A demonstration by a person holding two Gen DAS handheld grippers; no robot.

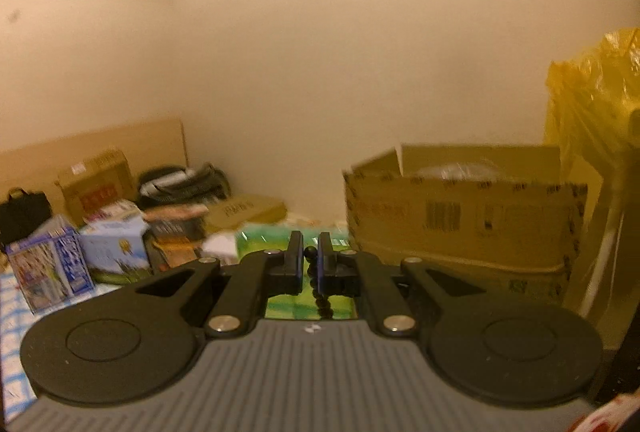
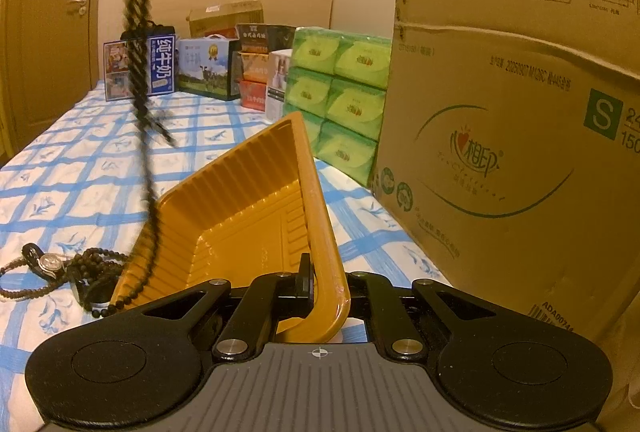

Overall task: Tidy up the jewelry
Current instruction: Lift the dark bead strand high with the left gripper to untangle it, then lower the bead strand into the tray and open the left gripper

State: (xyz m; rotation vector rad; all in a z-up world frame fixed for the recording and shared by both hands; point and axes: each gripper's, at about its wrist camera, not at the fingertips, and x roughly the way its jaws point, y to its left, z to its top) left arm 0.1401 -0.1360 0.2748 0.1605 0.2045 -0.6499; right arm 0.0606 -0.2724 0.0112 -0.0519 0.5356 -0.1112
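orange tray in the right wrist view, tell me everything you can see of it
The orange tray looks like thin glossy plastic, with ribbed inner walls, a stepped flat bottom and a rounded rim. It is empty and tilted up, its near corner pinched in the right claw. A dark bead string hangs over its left side. Its underside is hidden, so contact with the checked cloth is unclear.

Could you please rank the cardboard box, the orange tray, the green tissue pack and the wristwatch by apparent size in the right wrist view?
1. cardboard box
2. orange tray
3. green tissue pack, though farther away
4. wristwatch
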